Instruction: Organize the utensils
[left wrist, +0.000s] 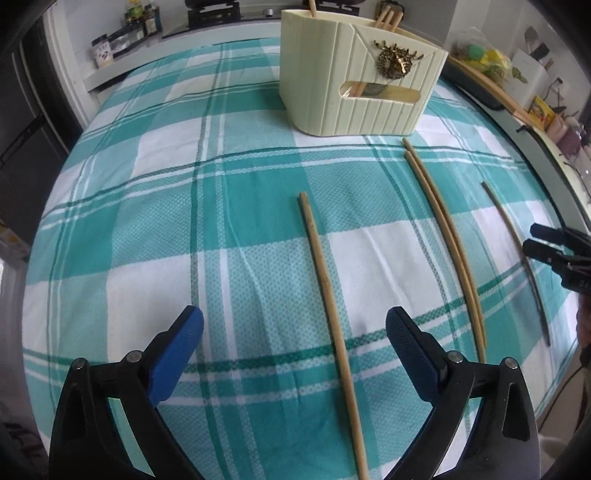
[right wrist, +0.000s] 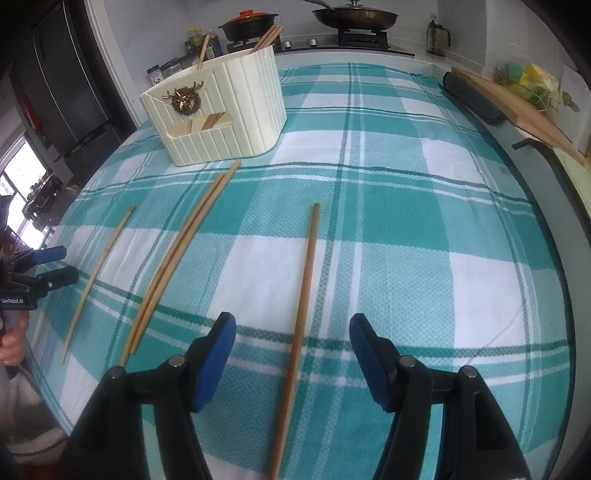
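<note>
A cream ribbed utensil holder (left wrist: 354, 81) (right wrist: 221, 110) stands at the far side of the teal checked cloth (left wrist: 166, 184), with several chopsticks upright in it. My left gripper (left wrist: 295, 321) is open above the cloth, and a single wooden chopstick (left wrist: 325, 277) lies on the cloth between its blue pads, untouched. A pair of chopsticks (left wrist: 443, 229) (right wrist: 173, 258) lies side by side in the middle. My right gripper (right wrist: 293, 332) is open too, over another chopstick (right wrist: 306, 277) that its pads do not touch. Each gripper shows at the edge of the other's view: right gripper (left wrist: 533, 239), left gripper (right wrist: 68, 264).
A stove with a frying pan (right wrist: 354, 14) and a red-lidded pot (right wrist: 251, 24) runs along the back. A wooden board (right wrist: 517, 107) and a dark roll (right wrist: 472, 96) sit at the right edge. A dark fridge (right wrist: 62, 92) stands left. A person's hand (right wrist: 14, 339) holds the left gripper.
</note>
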### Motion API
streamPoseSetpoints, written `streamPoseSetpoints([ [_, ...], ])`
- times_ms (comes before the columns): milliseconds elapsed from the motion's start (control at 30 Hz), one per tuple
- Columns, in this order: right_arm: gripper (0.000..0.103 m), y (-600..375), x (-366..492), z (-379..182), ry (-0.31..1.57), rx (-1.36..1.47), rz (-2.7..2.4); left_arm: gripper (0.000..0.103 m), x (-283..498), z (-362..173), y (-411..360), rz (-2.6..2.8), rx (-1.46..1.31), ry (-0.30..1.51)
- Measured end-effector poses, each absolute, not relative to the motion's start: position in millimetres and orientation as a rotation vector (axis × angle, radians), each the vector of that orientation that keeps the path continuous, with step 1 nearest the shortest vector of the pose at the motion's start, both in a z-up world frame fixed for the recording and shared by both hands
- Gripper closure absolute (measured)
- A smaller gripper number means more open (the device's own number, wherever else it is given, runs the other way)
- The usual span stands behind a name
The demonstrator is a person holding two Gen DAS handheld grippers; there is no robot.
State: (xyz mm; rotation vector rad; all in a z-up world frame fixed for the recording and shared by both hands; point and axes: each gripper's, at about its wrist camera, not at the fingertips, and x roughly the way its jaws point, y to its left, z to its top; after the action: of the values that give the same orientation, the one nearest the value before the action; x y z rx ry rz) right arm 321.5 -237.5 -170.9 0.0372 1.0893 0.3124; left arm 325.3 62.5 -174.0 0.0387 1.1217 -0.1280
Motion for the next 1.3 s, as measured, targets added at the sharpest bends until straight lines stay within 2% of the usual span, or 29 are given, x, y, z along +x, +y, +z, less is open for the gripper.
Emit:
streamPoseSetpoints([
  [33,0.040,-232.5,329.9,-172.4,1.091,0.004,0.310,0.012,332.7,-177.4,62.2,-0.129,0.038,1.139],
  [200,0.062,-210.3,367.8,-187.5,1.135,-0.083,0.314,0.022,361.5,-190.1,56.7,-0.106,0.053,1.195],
  [300,0.061,-199.3,385.8,-191.1,1.119,-0.120,0.297,0.037,375.2,-188.5,47.3,-0.102,0.083,1.202],
  [333,0.061,-197.6,392.0,-191.2,1.119,-0.117,0.292,0.049,379.3,-187.3,44.9,-0.110,0.079,1.207],
  [367,0.063,-196.8,397.8,-191.7,1.123,-0.109,0.287,0.066,382.2,-185.4,43.2,-0.114,0.079,1.208],
  [433,0.077,-195.8,406.1,-191.2,1.122,-0.108,0.265,0.094,386.7,-184.0,41.2,-0.116,0.077,1.204],
  [467,0.094,-197.0,409.0,-190.6,1.122,-0.096,0.262,0.097,389.6,-183.4,42.8,-0.120,0.059,1.203],
  [500,0.097,-198.9,411.4,-190.4,1.129,-0.077,0.258,0.098,389.9,-182.7,44.5,-0.119,0.039,1.196],
  [700,0.097,-214.0,399.5,-169.3,1.057,0.019,0.259,0.098,367.0,-141.5,50.6,-0.136,-0.039,1.065],
  [1000,0.097,-235.6,329.9,-61.9,0.799,0.080,0.313,0.098,295.2,-36.2,55.7,-0.198,-0.067,0.815],
  [1300,0.097,-238.0,269.7,15.6,0.573,0.067,0.317,0.099,254.7,28.0,52.9,-0.231,-0.093,0.637],
])
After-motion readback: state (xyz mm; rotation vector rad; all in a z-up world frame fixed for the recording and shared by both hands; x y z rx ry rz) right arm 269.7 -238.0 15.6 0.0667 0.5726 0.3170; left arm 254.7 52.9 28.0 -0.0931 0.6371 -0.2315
